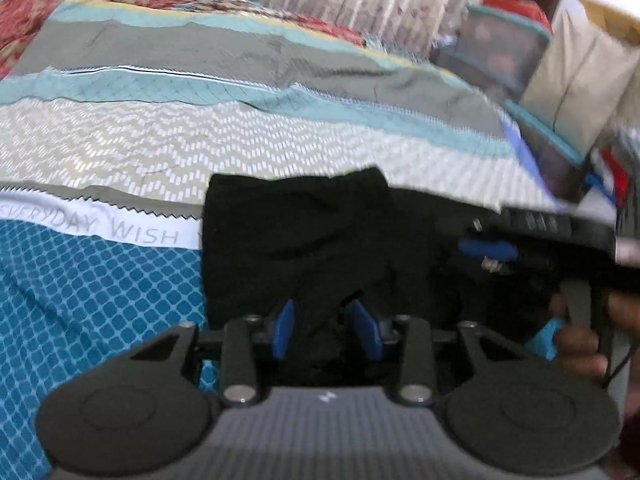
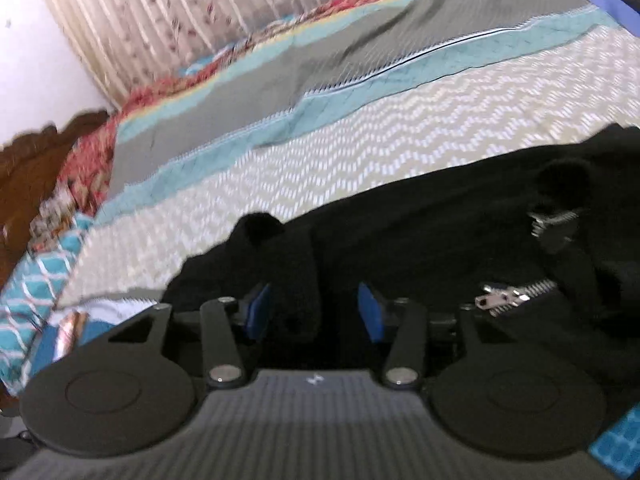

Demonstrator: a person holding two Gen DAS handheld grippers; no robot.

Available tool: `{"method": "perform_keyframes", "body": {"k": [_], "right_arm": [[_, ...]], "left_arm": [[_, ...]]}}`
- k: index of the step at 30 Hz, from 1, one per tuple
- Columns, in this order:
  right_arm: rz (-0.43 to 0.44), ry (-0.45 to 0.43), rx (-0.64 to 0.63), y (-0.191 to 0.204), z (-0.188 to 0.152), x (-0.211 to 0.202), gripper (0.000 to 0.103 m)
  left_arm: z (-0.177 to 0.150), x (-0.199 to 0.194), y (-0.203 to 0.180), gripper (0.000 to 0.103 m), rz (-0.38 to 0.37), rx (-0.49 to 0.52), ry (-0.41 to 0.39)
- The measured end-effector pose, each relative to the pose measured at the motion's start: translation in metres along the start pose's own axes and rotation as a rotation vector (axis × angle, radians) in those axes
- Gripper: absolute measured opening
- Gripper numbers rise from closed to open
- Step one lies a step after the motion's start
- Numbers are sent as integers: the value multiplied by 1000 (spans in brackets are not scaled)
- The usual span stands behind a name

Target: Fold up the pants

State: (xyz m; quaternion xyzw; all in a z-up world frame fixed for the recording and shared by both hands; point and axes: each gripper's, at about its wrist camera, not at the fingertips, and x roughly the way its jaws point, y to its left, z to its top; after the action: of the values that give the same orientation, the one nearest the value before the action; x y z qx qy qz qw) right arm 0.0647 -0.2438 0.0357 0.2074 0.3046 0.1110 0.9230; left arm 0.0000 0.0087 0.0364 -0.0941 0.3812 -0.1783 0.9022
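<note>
One pair of soft black fabric pants point(image 1: 304, 236) lies bunched on one patchwork bedspread point(image 1: 200, 148), across its cream zigzag band and beside the blue diamond-print panel. I count two grippers, each with two blue flat pads.

My left gripper point(image 1: 326, 330): pads partly apart, black cloth lying in the gap. I cannot tell whether the pads press on it; the picture is blurred.

My right gripper point(image 2: 316, 312): pads set wider, a rounded fold of the pants between them, and I see space beside each pad, so no clamp that I can make out. In the left wrist view this gripper crosses the right edge, with a person's hand point(image 1: 576, 336) wrapped round its handle.

Two silver metal zipper runs show on the pants; one pull tab point(image 2: 490, 301) lies just right of my right pads.

Bedspread bands: grey plain, pale teal quilted, cream chevron, white strip with lettering. One pleated floral curtain point(image 2: 152, 20) hangs behind the bed.
</note>
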Motion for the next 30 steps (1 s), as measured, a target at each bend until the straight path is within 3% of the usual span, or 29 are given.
{"method": "perform_keyframes", "body": {"k": [3, 7, 11, 17, 30], "right_arm": [[32, -10, 30, -3, -6, -8, 51], [46, 27, 23, 2, -14, 2, 51], [-35, 114, 18, -4, -27, 26, 51], [17, 79, 26, -7, -22, 3, 51], [16, 54, 37, -32, -37, -38, 51]], "left_arm": [[3, -2, 2, 38, 7, -32, 11], [-2, 19, 3, 40, 89, -31, 90], [-3, 29, -5, 41, 142, 2, 118], [-2, 25, -5, 45, 135, -8, 124], [1, 29, -14, 50, 166, 18, 140]]}}
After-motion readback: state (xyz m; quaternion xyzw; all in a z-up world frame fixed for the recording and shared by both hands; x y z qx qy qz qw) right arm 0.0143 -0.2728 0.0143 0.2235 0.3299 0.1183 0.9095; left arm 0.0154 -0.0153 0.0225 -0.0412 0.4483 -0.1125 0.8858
